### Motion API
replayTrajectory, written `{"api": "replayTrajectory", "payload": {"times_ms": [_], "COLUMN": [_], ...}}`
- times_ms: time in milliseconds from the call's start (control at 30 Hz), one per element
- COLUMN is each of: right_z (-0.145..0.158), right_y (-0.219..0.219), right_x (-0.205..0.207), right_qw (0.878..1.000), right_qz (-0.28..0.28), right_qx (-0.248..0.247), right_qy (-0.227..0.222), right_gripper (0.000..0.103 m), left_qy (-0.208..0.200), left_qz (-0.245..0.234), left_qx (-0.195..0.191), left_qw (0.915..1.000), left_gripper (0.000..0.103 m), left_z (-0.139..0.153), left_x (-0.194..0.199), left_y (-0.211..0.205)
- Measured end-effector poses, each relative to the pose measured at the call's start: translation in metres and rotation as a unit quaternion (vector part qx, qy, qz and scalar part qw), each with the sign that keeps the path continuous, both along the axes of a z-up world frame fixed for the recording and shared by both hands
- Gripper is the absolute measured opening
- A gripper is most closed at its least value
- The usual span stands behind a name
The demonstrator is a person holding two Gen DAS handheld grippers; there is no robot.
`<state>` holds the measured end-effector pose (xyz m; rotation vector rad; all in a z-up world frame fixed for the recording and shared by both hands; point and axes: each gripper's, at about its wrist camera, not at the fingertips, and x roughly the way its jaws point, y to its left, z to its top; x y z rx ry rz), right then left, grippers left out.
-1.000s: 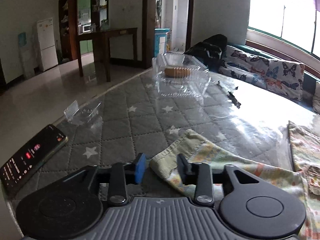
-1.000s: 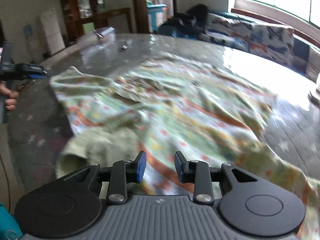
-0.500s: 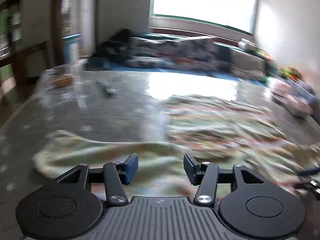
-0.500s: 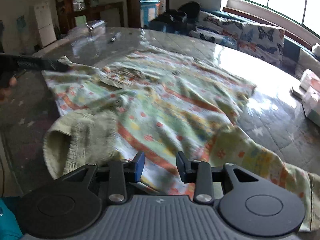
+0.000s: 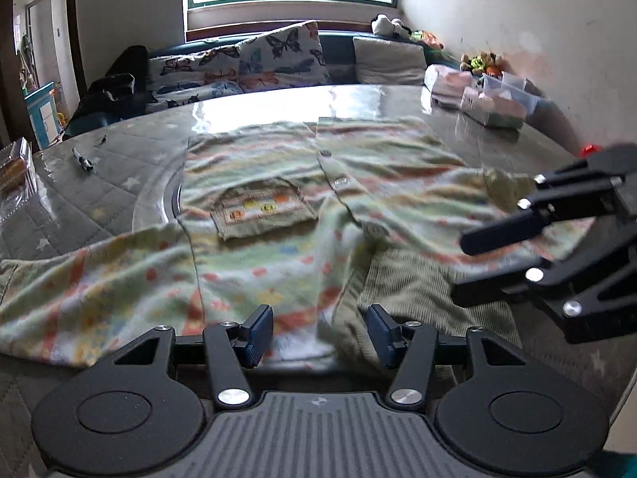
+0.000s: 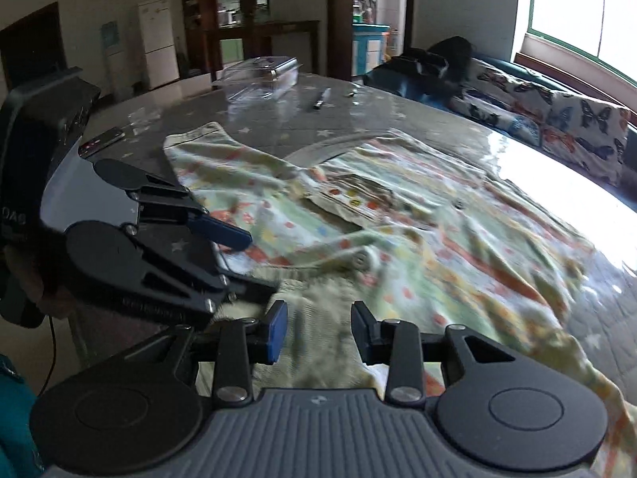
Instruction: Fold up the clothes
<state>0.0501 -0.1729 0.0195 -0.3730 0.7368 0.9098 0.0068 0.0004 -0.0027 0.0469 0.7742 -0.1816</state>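
A pale green patterned cardigan [image 5: 278, 215] with a chest pocket [image 5: 262, 209] lies spread flat on the quilted table; it also shows in the right wrist view [image 6: 418, 239]. Its ribbed olive collar [image 5: 418, 290] lies at the near edge. My left gripper [image 5: 320, 334] is open, just above the near edge of the cardigan beside the collar. My right gripper [image 6: 318, 332] is open over the ribbed collar [image 6: 318, 310]. Each gripper shows in the other's view: the right one [image 5: 557, 247] at the left view's right side, the left one [image 6: 167, 247] at the right view's left side.
A clear plastic box [image 6: 260, 77], a pen [image 6: 321, 98] and a phone [image 6: 101, 141] lie at the table's far side. Tissue packs and boxes [image 5: 477, 99] stand at the other end. A sofa with butterfly cushions [image 5: 247, 67] runs behind the table.
My left gripper has swung from the sleeve end around to the collar edge beside the right gripper. Both jaws have opened wider. The right gripper has moved down to the collar.
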Motion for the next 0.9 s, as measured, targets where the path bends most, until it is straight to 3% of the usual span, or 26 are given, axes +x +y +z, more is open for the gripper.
{"api": "replayTrajectory", "payload": {"times_ms": [33,100,367,567,667,733,833,900], "right_z": [-0.001,-0.005,-0.019,-0.016,-0.009,-0.004,0.001,0.002], "right_y": [0.004,0.011,0.024,0.017,0.007,0.0,-0.008,-0.012], "right_x": [0.0,-0.001,0.0,0.005,0.008,0.01,0.013,0.014], "right_qw": [1.0,1.0,1.0,1.0,1.0,0.999,0.999,0.998], "right_qz": [0.004,0.012,0.019,0.0,-0.015,-0.026,-0.039,-0.045], "right_qx": [-0.001,-0.003,-0.019,-0.016,-0.001,0.009,0.021,0.025], "right_qy": [0.0,0.003,0.012,0.015,0.019,0.022,0.026,0.027], "right_gripper": [0.035,0.035,0.033,0.007,0.002,0.002,0.002,0.002], "left_qy": [-0.002,-0.011,-0.033,-0.054,-0.072,-0.083,-0.082,-0.073], "left_qz": [0.002,0.009,0.037,0.014,-0.03,-0.07,-0.131,-0.163], "left_qx": [0.0,0.002,0.015,0.025,0.02,0.018,0.02,0.029], "left_qw": [1.0,0.9999,0.9987,0.9981,0.9967,0.9939,0.9878,0.9835], "left_gripper": [0.061,0.081,0.097,0.098,0.096,0.088,0.069,0.051], "left_z": [0.001,0.004,0.012,0.019,0.025,0.027,0.026,0.021], "left_x": [-0.002,-0.006,-0.021,-0.033,-0.038,-0.04,-0.04,-0.037], "left_y": [0.001,0.003,0.025,0.024,0.013,0.003,-0.014,-0.025]}}
